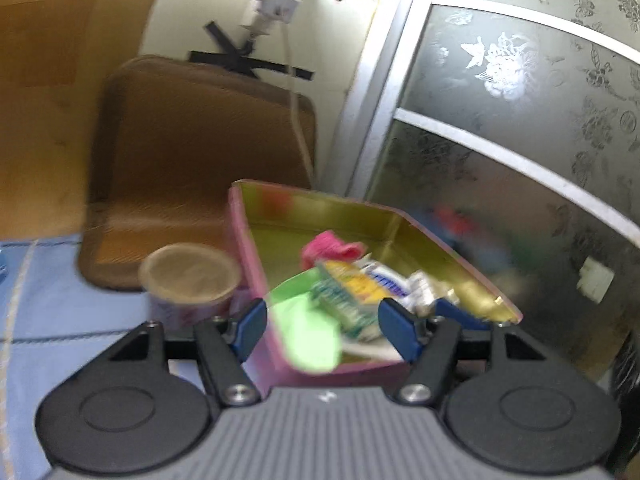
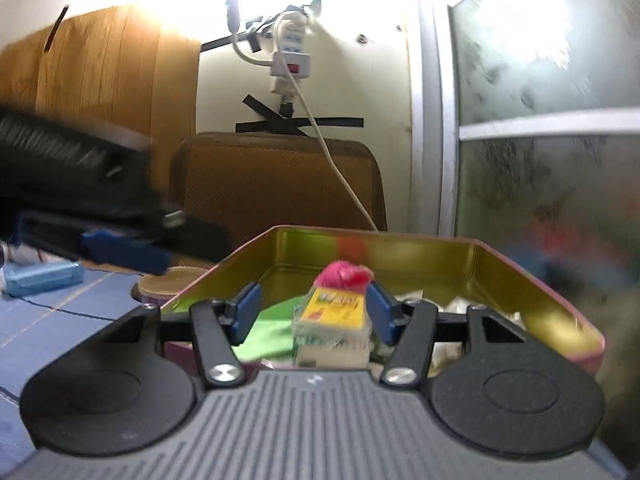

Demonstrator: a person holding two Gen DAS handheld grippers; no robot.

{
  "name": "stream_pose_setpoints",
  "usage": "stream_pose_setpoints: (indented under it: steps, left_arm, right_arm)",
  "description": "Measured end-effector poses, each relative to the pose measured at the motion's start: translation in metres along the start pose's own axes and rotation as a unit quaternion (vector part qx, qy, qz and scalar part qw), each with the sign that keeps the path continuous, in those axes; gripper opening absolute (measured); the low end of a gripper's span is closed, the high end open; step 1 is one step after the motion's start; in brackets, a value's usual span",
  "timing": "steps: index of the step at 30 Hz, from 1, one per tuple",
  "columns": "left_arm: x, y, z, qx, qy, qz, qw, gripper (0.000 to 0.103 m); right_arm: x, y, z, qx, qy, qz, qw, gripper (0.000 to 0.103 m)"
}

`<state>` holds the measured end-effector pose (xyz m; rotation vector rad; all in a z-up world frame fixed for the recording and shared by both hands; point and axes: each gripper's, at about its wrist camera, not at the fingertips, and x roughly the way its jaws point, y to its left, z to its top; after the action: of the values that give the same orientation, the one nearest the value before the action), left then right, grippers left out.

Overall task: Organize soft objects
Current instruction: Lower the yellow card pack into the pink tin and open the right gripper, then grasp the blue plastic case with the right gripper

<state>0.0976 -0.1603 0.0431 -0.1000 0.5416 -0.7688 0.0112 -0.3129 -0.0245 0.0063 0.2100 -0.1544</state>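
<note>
A pink tin box with a gold inside [image 1: 256, 256] [image 2: 532, 280] stands on the blue cloth. It holds a green cloth [image 1: 308, 336] [image 2: 268, 332], a pink fluffy piece [image 1: 332, 248] [image 2: 344, 274], a yellow-green tissue pack [image 1: 352, 292] [image 2: 334, 308] and white packets [image 1: 424, 292]. My left gripper [image 1: 322, 324] is open over the box's near corner, over the green cloth and pack. My right gripper [image 2: 312, 312] is open just above the box, its fingers on either side of the tissue pack. The left gripper also shows in the right wrist view [image 2: 124, 252], left of the box.
A paper cup with a foil lid [image 1: 192, 276] [image 2: 172, 280] stands left of the box. A brown cushion [image 1: 200, 152] [image 2: 276, 184] leans on the wall behind. A frosted sliding door [image 1: 520, 120] is on the right. A blue packet [image 2: 40, 278] lies far left.
</note>
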Motion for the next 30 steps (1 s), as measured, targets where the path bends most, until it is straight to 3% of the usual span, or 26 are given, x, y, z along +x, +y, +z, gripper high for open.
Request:
stream_pose_setpoints:
  steps: [4,8,12,15,18,21,22,24,30]
  left_arm:
    - [-0.032,0.032,-0.023,-0.004,-0.001,0.037,0.9993,0.065]
    - [-0.072,0.081,-0.047,-0.016,-0.007,0.113,0.9934,0.065]
    - [-0.11,0.134,-0.058,-0.021,-0.028,0.219,0.9751,0.065]
    - [-0.135,0.161,-0.064,-0.037,-0.066,0.273,0.9591,0.074]
    - [-0.159,0.187,-0.071,-0.11,-0.109,0.296,0.9425,0.077]
    - [-0.179,0.211,-0.073,-0.179,-0.144,0.307,0.9235,0.077]
    - [-0.186,0.217,-0.074,-0.198,-0.152,0.319,0.9145,0.077]
    - [-0.194,0.23,-0.076,-0.233,-0.159,0.319,0.9045,0.077]
    - [-0.21,0.24,-0.082,-0.277,-0.188,0.283,0.899,0.077]
  right_arm:
    - [-0.015,0.006,-0.003,0.02,-0.008,0.016,1.0,0.061]
    - [-0.025,0.034,0.012,0.011,-0.012,0.074,0.997,0.061]
    - [-0.021,0.082,0.025,-0.021,0.01,0.157,0.987,0.061]
    - [0.008,0.128,0.032,-0.02,0.08,0.209,0.974,0.065]
    - [0.048,0.173,0.039,0.026,0.147,0.238,0.96,0.074]
    - [0.085,0.224,0.042,0.053,0.181,0.226,0.956,0.089]
    - [0.1,0.245,0.044,0.052,0.189,0.216,0.957,0.089]
    - [0.119,0.279,0.045,0.043,0.201,0.2,0.958,0.09]
    - [0.187,0.356,0.041,-0.019,0.255,0.124,0.959,0.093]
